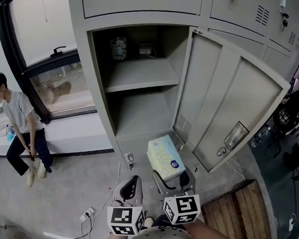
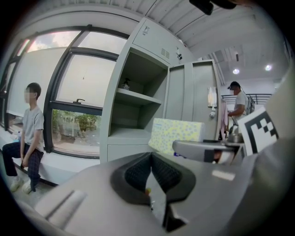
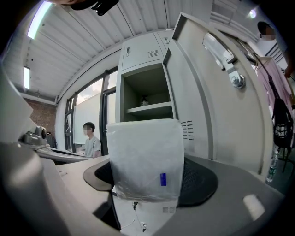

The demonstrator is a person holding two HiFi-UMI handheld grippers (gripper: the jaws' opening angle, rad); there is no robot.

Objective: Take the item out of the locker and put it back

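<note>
The item is a soft pack of tissues (image 1: pixel 163 155), white with a pale yellow print and a blue label. My right gripper (image 1: pixel 172 174) is shut on it and holds it in the air in front of the locker's (image 1: pixel 98 88) open lower compartment, outside the cabinet. In the right gripper view the pack (image 3: pixel 145 159) stands upright between the pads and fills the gap of the right gripper (image 3: pixel 145 182). My left gripper (image 1: pixel 130 188) hangs beside it, to the left, shut and empty. Seen from the left gripper (image 2: pixel 150 171), the pack (image 2: pixel 177 133) is to the right, ahead.
The locker door (image 1: pixel 226 101) swings open to the right. A jar (image 1: pixel 118 48) and a small object (image 1: pixel 146 50) stand on the upper shelf (image 1: pixel 142 73). A person (image 1: pixel 22 129) sits on the window ledge at left. Cables and a socket strip (image 1: pixel 88 214) lie on the floor; wooden boards (image 1: pixel 245 208) at lower right.
</note>
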